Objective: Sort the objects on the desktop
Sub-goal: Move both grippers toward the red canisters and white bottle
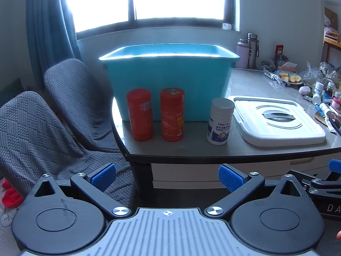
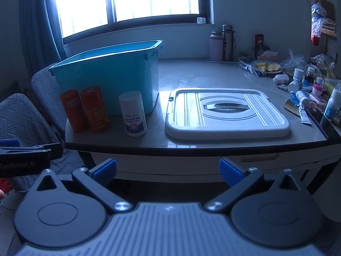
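Standing beyond spread jaws: white bottle [image 1: 220, 121], untouched.

"DA" on the right claw [image 1: 332, 208]; bottle labels illegible.

On the bench [image 1: 251, 81] stand two red canisters, one [image 1: 140, 114] beside the other [image 1: 172, 114], and one white bottle [image 1: 220, 121]. There is one teal bin [image 1: 170, 81] and one white lid [image 1: 277, 119]. Two flasks stand at the back, one pink [image 1: 242, 53], one steel [image 1: 252, 50]. One plate of cut fruit [image 1: 289, 78] sits off to the right.
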`<state>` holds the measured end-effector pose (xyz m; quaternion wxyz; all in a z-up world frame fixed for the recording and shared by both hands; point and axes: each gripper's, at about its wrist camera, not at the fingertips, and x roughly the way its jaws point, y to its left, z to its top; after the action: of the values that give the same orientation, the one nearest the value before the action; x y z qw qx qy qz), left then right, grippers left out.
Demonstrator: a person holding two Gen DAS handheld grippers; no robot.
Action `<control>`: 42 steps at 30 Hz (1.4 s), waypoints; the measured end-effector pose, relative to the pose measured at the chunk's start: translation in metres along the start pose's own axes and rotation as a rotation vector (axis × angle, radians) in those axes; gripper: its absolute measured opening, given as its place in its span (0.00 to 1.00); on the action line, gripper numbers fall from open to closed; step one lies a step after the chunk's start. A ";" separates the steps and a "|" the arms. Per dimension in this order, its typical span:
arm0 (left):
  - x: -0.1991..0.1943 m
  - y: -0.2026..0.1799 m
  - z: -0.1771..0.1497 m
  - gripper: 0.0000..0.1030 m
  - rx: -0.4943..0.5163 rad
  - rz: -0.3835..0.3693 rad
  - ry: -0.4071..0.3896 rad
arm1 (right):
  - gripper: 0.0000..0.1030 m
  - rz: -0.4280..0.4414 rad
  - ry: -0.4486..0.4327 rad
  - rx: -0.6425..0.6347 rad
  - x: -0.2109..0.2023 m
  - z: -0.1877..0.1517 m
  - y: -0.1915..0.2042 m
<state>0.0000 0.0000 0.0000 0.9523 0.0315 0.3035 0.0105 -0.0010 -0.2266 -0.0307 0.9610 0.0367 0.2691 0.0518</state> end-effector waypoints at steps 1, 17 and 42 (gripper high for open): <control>0.000 0.000 0.000 1.00 -0.003 0.001 0.000 | 1.00 0.002 -0.001 0.001 0.000 0.000 0.000; -0.014 0.051 -0.002 0.98 -0.099 0.006 -0.063 | 1.00 -0.017 -0.067 -0.028 0.002 -0.006 0.031; 0.061 0.055 0.015 0.98 -0.078 -0.006 -0.102 | 1.00 -0.045 -0.121 -0.055 0.058 -0.008 0.078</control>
<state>0.0583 0.0568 -0.0194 0.9670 -0.0059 0.2540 0.0177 0.0376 -0.1423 -0.0599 0.9771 0.0074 0.2098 0.0352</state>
